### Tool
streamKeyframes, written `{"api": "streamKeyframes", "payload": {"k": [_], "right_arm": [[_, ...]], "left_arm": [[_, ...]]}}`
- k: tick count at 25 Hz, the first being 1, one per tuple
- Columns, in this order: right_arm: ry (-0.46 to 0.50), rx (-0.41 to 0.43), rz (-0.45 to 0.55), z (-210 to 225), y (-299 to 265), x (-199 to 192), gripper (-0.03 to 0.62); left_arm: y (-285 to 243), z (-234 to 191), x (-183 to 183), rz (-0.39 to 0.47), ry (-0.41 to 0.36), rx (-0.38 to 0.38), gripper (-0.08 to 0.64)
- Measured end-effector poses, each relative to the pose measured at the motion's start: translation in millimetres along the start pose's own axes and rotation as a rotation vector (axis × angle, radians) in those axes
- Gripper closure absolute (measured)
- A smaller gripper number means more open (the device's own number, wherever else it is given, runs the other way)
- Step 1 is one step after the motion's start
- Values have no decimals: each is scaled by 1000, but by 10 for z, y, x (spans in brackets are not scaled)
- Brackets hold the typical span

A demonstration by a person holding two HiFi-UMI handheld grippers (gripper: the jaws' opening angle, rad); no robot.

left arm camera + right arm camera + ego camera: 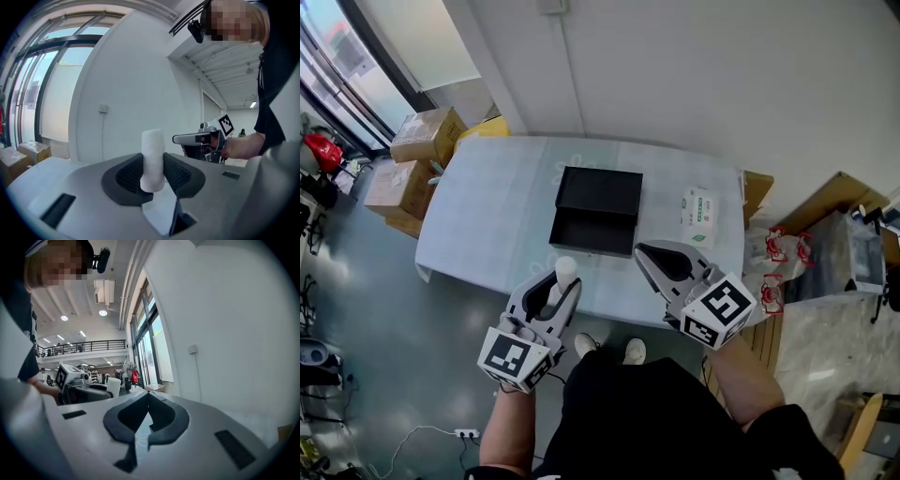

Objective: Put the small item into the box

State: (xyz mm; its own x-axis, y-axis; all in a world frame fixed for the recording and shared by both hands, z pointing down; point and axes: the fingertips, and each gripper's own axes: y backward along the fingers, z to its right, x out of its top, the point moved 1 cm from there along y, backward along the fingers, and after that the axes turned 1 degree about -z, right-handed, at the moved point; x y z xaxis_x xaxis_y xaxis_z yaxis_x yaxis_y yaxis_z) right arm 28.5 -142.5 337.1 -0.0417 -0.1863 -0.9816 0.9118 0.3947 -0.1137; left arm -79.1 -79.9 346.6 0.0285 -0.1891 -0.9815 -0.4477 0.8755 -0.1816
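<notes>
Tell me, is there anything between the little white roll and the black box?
Nothing. In the head view, only bare pale tablecloth shows between the white roll, held by the left gripper, and the black box.

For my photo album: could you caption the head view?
Left tongs grip a small white cylinder before an open black box; right tongs shut, empty.

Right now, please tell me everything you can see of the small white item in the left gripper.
The small white item is a short cylinder with rounded ends, matte and soft-looking; its material is not certain. It stands upright between the jaws of the left gripper, which press its lower half from both sides; its top rises above them. It is held in the air near the table's front edge, not yet inside the black box.
</notes>
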Motion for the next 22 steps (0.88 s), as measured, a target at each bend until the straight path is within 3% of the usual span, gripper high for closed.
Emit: {"api": "streamKeyframes", "payload": {"k": [12, 22], "right_arm": [[-38, -138, 2, 455, -167, -39, 583], [-100, -258, -3, 885, -450, -154, 583]], "left_arm": [[-604, -434, -103, -53, -99, -116, 423], [-1217, -766, -436, -187, -266, -246, 423]]}}
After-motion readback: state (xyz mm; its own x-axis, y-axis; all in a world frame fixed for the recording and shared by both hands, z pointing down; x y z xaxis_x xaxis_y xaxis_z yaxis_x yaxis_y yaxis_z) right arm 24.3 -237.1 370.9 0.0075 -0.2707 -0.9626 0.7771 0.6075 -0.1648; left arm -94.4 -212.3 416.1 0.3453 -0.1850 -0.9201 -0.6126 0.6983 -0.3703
